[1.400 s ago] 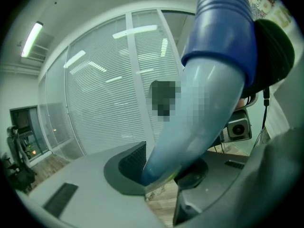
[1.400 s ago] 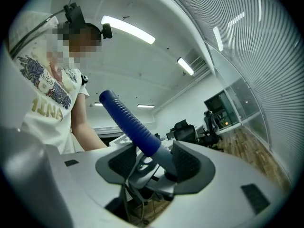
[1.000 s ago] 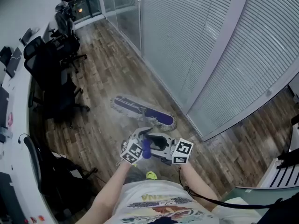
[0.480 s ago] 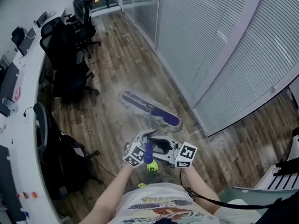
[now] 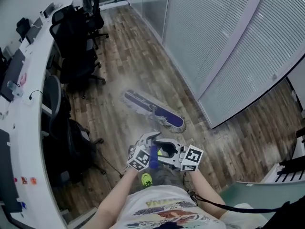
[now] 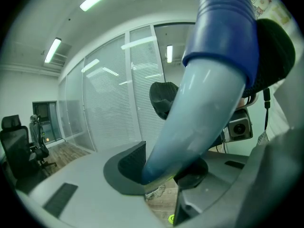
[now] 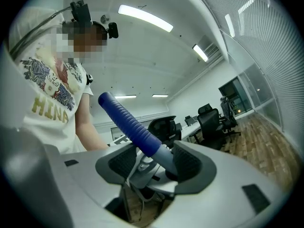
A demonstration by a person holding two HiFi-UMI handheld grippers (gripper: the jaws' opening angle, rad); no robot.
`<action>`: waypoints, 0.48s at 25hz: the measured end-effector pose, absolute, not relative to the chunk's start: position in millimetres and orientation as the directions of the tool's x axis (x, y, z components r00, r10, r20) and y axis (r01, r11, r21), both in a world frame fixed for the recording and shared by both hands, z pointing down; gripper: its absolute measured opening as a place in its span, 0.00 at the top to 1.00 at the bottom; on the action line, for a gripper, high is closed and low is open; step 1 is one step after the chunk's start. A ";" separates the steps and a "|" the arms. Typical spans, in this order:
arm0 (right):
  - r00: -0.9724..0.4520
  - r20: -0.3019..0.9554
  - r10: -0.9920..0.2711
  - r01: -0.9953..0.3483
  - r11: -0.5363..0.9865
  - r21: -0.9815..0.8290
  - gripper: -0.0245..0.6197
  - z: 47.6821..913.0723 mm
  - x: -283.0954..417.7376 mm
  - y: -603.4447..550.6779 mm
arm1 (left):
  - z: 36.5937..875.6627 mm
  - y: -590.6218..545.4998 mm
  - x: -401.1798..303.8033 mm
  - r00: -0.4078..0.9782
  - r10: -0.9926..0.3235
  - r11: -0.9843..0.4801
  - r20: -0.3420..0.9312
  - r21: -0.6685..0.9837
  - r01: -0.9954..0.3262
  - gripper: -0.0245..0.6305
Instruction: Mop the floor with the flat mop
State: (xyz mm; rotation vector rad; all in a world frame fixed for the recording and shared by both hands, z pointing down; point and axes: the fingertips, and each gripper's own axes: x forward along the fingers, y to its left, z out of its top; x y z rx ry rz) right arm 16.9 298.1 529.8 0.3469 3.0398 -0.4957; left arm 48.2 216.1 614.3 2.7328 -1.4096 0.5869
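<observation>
The wooden floor (image 5: 128, 70) runs between a glass wall hung with blinds (image 5: 214, 42) and a curved white worktop (image 5: 28, 80) lined with black office chairs (image 5: 78, 56). The flat mop (image 5: 153, 110) rests its purple pad on the boards ahead of the person, near the wall. The left gripper (image 6: 161, 170) and right gripper (image 7: 156, 164) both clench its blue-gripped handle (image 5: 153, 157), side by side.

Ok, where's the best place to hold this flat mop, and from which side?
Take the handle high up, at the blue ribbed grip and just below it. It slants up from the mop head, so close the fingers across it from either side.
</observation>
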 end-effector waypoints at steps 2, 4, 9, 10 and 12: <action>-0.974 -0.073 0.216 0.228 0.921 -0.315 0.62 530.1 17.6 318.1 | 615.8 235.5 48.0 0.519 -0.788 -0.589 0.332 -0.160 -0.792 0.82; -0.974 -0.071 0.215 0.226 0.921 -0.319 0.62 531.5 17.5 335.0 | 616.7 252.7 48.6 0.522 -0.785 -0.592 0.333 -0.157 -0.791 0.82; -0.976 -0.061 0.209 0.218 0.923 -0.316 0.62 533.9 16.1 354.9 | 617.0 272.8 48.8 0.529 -0.780 -0.600 0.333 -0.162 -0.783 0.82; -0.976 -0.054 0.212 0.218 0.923 -0.317 0.62 535.2 17.8 356.9 | 618.4 274.9 50.7 0.530 -0.778 -0.603 0.337 -0.165 -0.781 0.82; -0.974 -0.035 0.225 0.224 0.922 -0.317 0.62 539.0 20.3 361.2 | 622.6 279.2 53.9 0.531 -0.773 -0.610 0.346 -0.174 -0.773 0.82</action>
